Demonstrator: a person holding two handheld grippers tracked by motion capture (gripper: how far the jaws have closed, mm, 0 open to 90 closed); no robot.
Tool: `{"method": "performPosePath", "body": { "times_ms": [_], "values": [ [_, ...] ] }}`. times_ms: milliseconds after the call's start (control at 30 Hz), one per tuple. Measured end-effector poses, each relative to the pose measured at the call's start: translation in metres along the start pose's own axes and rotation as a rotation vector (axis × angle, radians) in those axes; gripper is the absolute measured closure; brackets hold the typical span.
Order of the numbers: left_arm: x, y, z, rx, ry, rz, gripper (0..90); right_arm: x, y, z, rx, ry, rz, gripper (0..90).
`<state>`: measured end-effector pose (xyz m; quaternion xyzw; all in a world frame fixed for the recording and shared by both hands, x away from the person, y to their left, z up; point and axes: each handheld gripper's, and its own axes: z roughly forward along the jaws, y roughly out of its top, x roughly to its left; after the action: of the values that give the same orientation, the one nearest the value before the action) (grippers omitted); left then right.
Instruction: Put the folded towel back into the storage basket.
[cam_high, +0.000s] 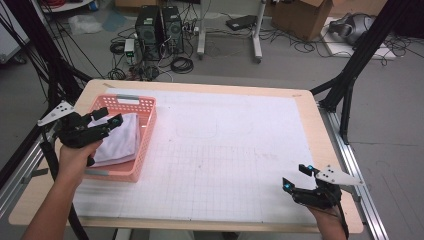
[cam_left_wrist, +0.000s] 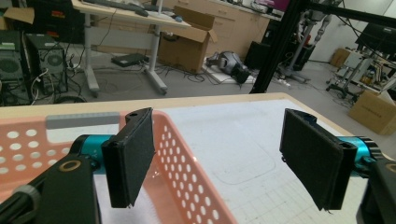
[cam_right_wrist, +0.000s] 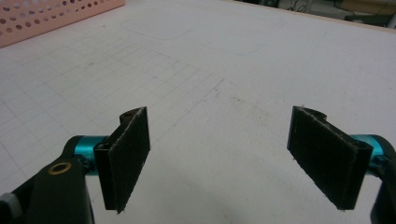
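Basket (cam_high: 145, 131) unlabelled; left hand-held gripper (cam_high: 108, 117) over cloth (cam_high: 122, 137).

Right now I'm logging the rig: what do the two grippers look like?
Both are black. The left gripper and right gripper each have flat black pads on teal mounts, a brass-ringed hole, and a grey triangular plate with dark dots. Forearms are bare.

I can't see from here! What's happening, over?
Left gripper open over the pink plastic basket. Folded white cloth inside, not gripped. Right gripper open, apart. Nothing blocking.
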<state>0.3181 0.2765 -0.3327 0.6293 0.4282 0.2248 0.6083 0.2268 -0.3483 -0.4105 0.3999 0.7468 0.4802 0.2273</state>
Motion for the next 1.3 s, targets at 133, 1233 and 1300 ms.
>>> {"method": "performPosePath", "body": {
  "times_ms": [133, 1233, 1300],
  "values": [
    [-0.015, -0.003, 0.005, 0.005, -0.018, 0.016, 23.8, -0.002, 0.003, -0.002, -0.021, -0.001, 0.007, 20.1],
    [-0.11, -0.058, 0.041, 0.069, -0.172, 0.12, 21.2, 0.006, 0.01, -0.015, -0.063, -0.018, -0.005, 19.2],
    [-0.11, -0.059, 0.04, 0.069, -0.175, 0.117, 21.4, 0.007, 0.01, -0.013, -0.062, -0.013, -0.01, 19.2]
  ]
}}
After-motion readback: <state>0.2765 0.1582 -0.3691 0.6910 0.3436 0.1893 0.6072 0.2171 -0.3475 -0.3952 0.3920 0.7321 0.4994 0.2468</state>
